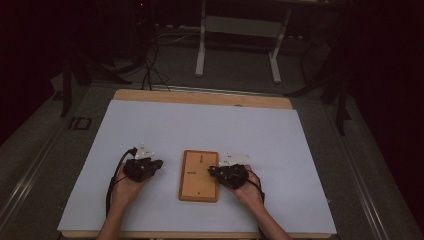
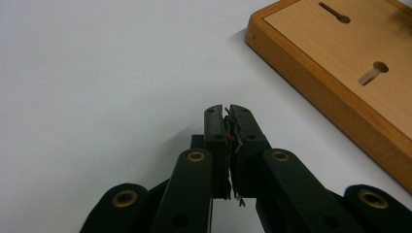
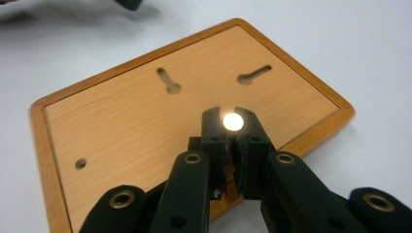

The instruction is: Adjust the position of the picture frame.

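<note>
In the left gripper view, the flat rectangular wooden board with a raised orange-brown rim is cut off by the top and right edges. In the right gripper view, a small round white object at the jaw tips is overexposed, so its nature cannot be told, and a blurred dark shape is cropped at the top edge.

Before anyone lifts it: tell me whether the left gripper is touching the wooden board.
Apart. In the left gripper view, bare white table separates the left gripper from the wooden board.
</note>
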A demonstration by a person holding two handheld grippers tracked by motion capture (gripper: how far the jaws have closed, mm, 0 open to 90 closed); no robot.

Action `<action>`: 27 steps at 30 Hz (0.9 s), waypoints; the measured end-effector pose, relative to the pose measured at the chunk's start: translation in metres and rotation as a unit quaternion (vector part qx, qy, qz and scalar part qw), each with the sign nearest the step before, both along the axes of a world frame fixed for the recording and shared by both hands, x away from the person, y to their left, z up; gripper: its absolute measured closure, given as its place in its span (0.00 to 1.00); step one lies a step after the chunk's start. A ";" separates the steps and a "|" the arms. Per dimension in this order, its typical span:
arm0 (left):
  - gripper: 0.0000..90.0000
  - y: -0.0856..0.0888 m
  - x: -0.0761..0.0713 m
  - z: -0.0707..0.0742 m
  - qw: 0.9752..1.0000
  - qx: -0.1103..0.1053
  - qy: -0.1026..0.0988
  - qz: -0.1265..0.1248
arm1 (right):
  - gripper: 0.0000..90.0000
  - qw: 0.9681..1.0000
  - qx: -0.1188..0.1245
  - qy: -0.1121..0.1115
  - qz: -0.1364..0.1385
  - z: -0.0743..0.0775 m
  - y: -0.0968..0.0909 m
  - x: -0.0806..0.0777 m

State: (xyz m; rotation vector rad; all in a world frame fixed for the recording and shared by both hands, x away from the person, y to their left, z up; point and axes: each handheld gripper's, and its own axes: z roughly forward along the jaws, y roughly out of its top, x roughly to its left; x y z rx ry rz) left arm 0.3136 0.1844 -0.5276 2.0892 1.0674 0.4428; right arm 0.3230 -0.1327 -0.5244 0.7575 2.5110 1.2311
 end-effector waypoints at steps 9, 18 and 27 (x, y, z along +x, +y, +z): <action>0.94 -0.002 0.000 -0.002 1.000 0.006 0.005 0.002 | 0.92 0.998 0.007 -0.001 -0.058 -0.004 0.004 -0.007; 0.94 -0.003 0.001 -0.002 1.000 0.008 0.007 0.002 | 0.94 0.994 0.028 0.001 -0.103 -0.007 0.009 -0.012; 0.94 -0.001 0.002 -0.002 1.000 0.006 0.005 0.006 | 0.94 0.992 0.057 0.013 -0.110 -0.005 0.002 -0.004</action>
